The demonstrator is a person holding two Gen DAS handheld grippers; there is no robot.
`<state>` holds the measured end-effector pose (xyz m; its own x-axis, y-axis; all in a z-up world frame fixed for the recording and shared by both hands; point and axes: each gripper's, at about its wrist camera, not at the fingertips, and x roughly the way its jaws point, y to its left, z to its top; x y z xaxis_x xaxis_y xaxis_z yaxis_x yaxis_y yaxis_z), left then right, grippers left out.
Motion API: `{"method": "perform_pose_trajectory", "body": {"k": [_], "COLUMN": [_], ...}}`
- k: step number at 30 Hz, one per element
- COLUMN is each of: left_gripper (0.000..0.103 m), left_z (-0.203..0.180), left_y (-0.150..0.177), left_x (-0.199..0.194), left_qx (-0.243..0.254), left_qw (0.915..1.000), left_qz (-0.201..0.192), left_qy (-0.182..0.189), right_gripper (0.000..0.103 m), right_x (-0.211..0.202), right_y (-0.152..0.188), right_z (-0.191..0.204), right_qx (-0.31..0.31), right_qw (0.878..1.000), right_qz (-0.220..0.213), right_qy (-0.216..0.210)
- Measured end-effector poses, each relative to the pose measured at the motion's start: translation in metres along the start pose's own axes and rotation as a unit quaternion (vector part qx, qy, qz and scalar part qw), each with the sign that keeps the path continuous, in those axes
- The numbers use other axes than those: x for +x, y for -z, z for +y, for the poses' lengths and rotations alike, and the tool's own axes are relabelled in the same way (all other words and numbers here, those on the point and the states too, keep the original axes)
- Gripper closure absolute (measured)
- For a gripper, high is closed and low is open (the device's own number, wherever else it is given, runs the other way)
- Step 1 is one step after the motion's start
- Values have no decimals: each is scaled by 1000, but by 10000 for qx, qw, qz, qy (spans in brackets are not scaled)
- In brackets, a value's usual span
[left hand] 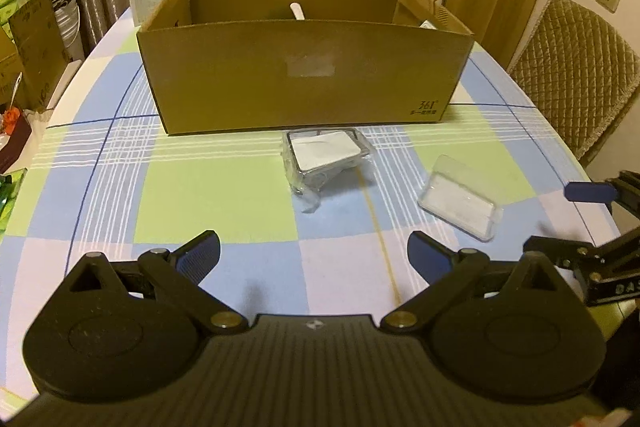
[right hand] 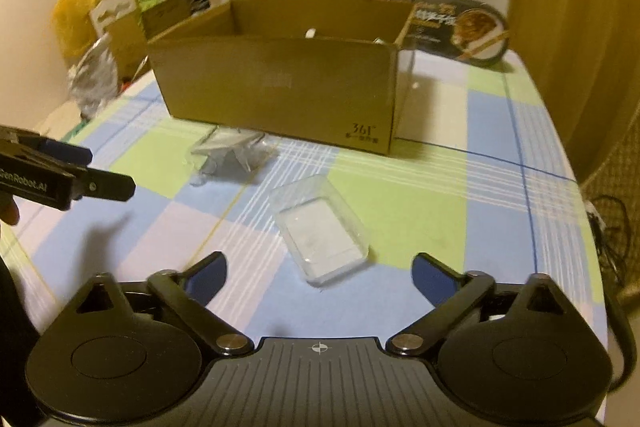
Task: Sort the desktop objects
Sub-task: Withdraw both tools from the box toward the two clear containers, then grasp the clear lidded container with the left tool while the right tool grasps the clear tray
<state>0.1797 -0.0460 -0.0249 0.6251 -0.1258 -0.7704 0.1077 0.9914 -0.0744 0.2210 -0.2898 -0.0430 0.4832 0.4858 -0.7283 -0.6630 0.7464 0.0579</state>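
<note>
Left tool (left hand: 313,255): I have it spread wide and empty, hovering low over the surface (left hand: 216,203), aimed at the wrapped packet.
Right tool (right hand: 320,273): also spread wide, nothing between the fingers; the clear plastic case sits just ahead of it, centred in the gap, so I judge it is lined up for that pickup.
Wrapped packet (left hand: 326,163): white card in crinkled clear film, lying on the surface just in front of the box's near wall, close enough for a short lift over the rim.
Clear plastic case (right hand: 320,233): lying flat on the checked cloth, apart from the packet and nearer the right side; something white is inside, though I cannot tell what.
Cardboard box (left hand: 304,83): open-topped, standing mid-surface, probably the sorting bin. A white stick-like item pokes up inside; other contents are mostly hidden.
Progress: two loose items remain outside the box, neither gripped.
Risk: the film on the packet looks slippery and loose; the case is smooth and rigid, so a pinch across its narrow sides seems safest.
Clutter: cartons and bags behind the box, not part of my reach.
</note>
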Motion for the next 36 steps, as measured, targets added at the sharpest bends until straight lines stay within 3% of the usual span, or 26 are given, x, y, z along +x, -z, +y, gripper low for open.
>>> {"method": "perform_pose_trajectory", "body": {"k": [18,24,27,30,32,36], "left_gripper": [5,8,9,16,26,33], "left_z": [-11,-12,-13,-15,-15,-19], "left_y": [-38,-46,-51,-54,-56,-53], "left_x": [72,98,110,121,127,125], "left_qx": [24,-6,4,31,37,152], "left_qw": [9998,9999,9999,10000,10000,9999], "left_qz": [-171,-102,-99,-67,-23,-41], "left_qy": [124,127,91,32,39,-28], "right_gripper": [26,48,49,49,49,50], "right_x": [78,95,98,99,99,97], "right_y": [-25,-26,-26,-25,-25,-24], "right_z": [-1,-3,-5,-7,-8,-12], "right_qx": [-1320,-1302,-1254,-1215,-1130,-854], "right_qw": [9875,9860,9866,9877,9891,9927], "right_qz": [660,829,824,785,764,723], "right_qy": [-555,-627,-634,-596,-553,-452]}}
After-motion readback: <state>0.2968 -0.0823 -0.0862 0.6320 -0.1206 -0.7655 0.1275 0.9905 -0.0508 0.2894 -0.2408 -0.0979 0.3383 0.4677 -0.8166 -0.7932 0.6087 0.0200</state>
